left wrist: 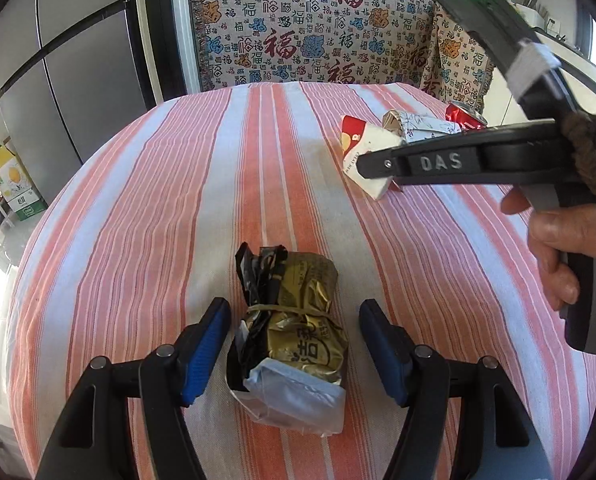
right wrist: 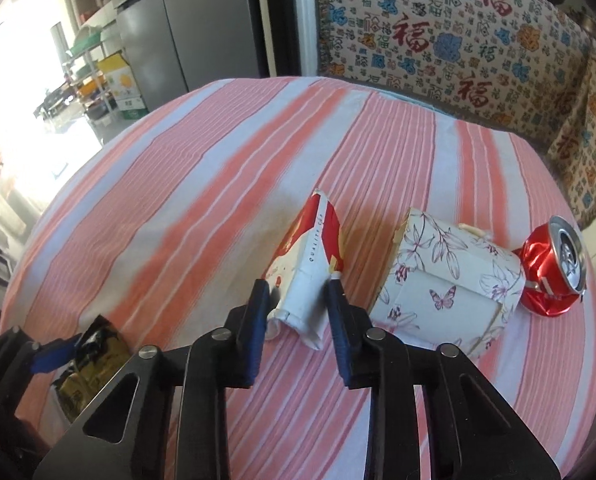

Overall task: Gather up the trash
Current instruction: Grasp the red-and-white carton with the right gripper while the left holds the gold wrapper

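- The left black tongs with blue pads (left wrist: 294, 340) fill the lower middle of the left wrist frame, jaws spread wide.
- The right black tongs with blue pads (right wrist: 298, 312) sit at lower centre, jaws narrowly parted.
- A bare hand (left wrist: 558, 248) grips the right handle at the right edge.

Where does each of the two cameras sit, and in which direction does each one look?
Left wrist: sits behind the open left gripper, looks across the striped tablecloth at a gold snack wrapper lying between the fingers; the person's right hand shows.
Right wrist: sits behind the right gripper, fingers either side of a flattened red-and-white paper cup; beyond lie a floral paper cup and a crushed red can; the left gripper shows.
Shared: tablecloth, wrapper, both cups, can.
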Demonstrator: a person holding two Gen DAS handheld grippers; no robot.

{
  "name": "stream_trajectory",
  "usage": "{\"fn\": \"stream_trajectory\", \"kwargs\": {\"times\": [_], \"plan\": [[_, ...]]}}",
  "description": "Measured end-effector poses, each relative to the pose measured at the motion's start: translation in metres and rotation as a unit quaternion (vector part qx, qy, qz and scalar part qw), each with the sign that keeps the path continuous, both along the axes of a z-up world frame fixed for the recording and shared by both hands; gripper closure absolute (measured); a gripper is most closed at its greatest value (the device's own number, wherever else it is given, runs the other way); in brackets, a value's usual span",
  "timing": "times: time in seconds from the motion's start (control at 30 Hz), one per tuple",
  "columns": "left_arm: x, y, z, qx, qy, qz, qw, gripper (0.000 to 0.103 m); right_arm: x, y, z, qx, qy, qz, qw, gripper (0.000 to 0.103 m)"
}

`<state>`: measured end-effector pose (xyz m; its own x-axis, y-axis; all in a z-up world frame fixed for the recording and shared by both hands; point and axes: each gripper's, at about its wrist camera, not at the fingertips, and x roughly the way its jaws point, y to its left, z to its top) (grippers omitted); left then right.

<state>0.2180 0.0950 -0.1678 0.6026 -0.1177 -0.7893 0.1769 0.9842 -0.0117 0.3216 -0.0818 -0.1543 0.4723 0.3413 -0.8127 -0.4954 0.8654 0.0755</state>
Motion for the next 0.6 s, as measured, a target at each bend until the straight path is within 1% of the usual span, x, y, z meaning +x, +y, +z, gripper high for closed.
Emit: {"fn": "stream_trajectory", "kwargs": {"times": [0.1, 0.23, 0.3, 0.37, 0.43, 0.5, 0.57, 0.6], "plan": [[0.000, -0.001, 0.000, 0.000, 0.000, 0.000, 1.0000, 0.035, -0.030, -0.011, 0.002, -0.006, 0.010, 0.022, 1.000, 0.078], [0.000, 0.000, 0.000, 0.001, 0.000, 0.000, 1.0000, 0.035, -0.080, -0.040, 0.001, -0.006, 0.028, 0.033, 0.999, 0.078], [0.000, 0.000, 0.000, 0.000, 0.000, 0.000, 1.0000, 0.035, -0.102, -0.053, -0.002, -0.011, 0.030, 0.034, 0.999, 0.076], [-0.001, 0.001, 0.001, -0.009, 0.000, 0.000, 1.0000, 0.035, -0.117, -0.063, -0.001, -0.011, 0.033, 0.035, 0.999, 0.074], [-0.003, 0.008, 0.003, -0.042, 0.001, -0.010, 0.9991, 0.035, -0.125, -0.068, 0.001, -0.010, 0.034, 0.034, 0.999, 0.067], [-0.005, 0.015, 0.005, -0.075, 0.007, -0.024, 0.9969, 0.035, -0.126, -0.072, 0.004, -0.009, 0.030, 0.033, 0.999, 0.052], [-0.007, 0.020, 0.008, -0.088, 0.017, -0.037, 0.9953, 0.035, -0.122, -0.075, 0.006, -0.006, 0.030, 0.030, 0.999, 0.051], [-0.008, 0.021, 0.009, -0.089, 0.020, -0.043, 0.9949, 0.035, -0.119, -0.075, 0.006, -0.004, 0.034, 0.029, 0.999, 0.047]]}}
